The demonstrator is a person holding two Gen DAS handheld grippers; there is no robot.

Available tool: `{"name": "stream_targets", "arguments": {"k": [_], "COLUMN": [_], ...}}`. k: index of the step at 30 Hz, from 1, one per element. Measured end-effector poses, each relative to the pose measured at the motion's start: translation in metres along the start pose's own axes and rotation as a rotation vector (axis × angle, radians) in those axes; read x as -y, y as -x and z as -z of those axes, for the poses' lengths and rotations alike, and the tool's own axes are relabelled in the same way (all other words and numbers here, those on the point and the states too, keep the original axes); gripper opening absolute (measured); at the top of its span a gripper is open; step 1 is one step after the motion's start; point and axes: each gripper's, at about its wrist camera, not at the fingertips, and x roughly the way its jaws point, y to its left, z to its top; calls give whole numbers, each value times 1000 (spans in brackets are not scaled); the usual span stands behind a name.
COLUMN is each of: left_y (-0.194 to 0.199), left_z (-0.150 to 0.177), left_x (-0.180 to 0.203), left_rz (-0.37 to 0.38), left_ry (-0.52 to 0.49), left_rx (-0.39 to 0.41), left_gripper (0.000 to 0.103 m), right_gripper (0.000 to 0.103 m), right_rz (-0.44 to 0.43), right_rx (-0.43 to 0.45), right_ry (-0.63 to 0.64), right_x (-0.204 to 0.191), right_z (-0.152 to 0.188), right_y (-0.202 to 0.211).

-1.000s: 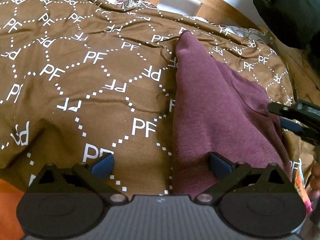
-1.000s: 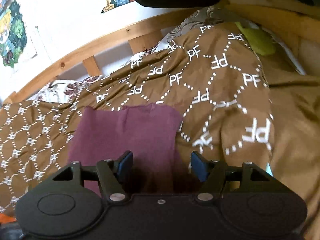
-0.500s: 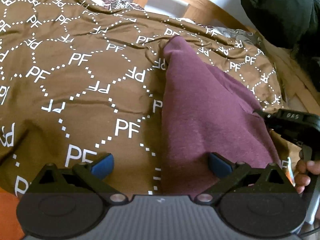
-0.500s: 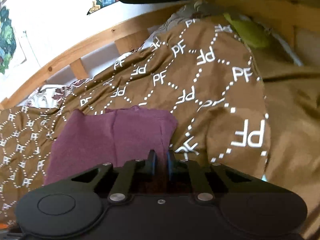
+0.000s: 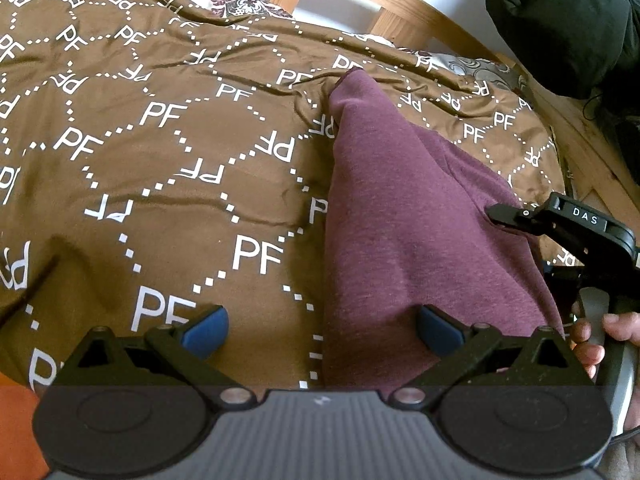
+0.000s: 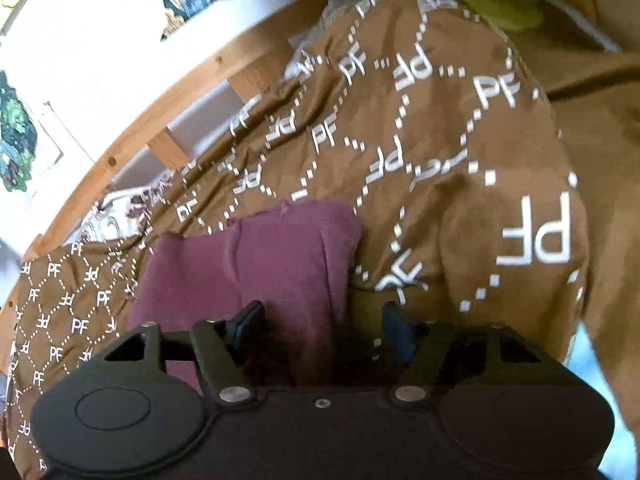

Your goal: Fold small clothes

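A maroon garment (image 5: 404, 216) lies folded on the brown "PF" patterned bedspread (image 5: 168, 152); it also shows in the right wrist view (image 6: 256, 264). My left gripper (image 5: 322, 326) is open over the garment's near left edge, one blue pad on the bedspread and the other on the cloth. My right gripper (image 6: 320, 328) is open, its fingers astride the garment's near right edge. The right gripper also shows in the left wrist view (image 5: 504, 214) at the garment's right side, held by a hand.
A wooden bed rail (image 6: 132, 136) runs behind the bedspread. A black bundle (image 5: 560, 16) sits at the far right corner. A green item (image 6: 492, 4) lies beyond the bedspread's hump. An orange patch (image 5: 16, 420) shows at the near left.
My right gripper shut on the garment's edge half a second ago and has now opened again. My left gripper stayed open and drifted slightly.
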Motion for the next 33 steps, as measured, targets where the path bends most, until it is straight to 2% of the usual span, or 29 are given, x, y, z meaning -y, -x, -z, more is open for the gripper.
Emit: {"name": "stream_targets", "arguments": {"k": [4,6,20,23,28,30,33], "left_y": [0,-1,-1,-1,3,9,11], "left_z": [1,1,3,3,1,-1,-10], "left_x": [1,1,1,2,3,2,0], "left_rz": [-6,-8,-15,-15,-7,20,99], "left_ry": [-4,-6,-12,-11,-6,1,20], "left_rx": [4,6,14,14,25,55,95], "left_gripper": [103,103,103,103,102,102,102], "right_gripper": [84,87,88,85,70,65,58], "right_rz": [-26,-37,-38,-23,-9,-15,-23], "right_rx": [4,6,3,4,4,0,-9], "right_ry": [-52,-75,-123,-113,-125,-132,-124], "right_x": [3,4,9,7,10,11,10], "right_z": [4,6,11,12,13,14,15], "right_y": [-1,-1,5,5,6,6,5]}}
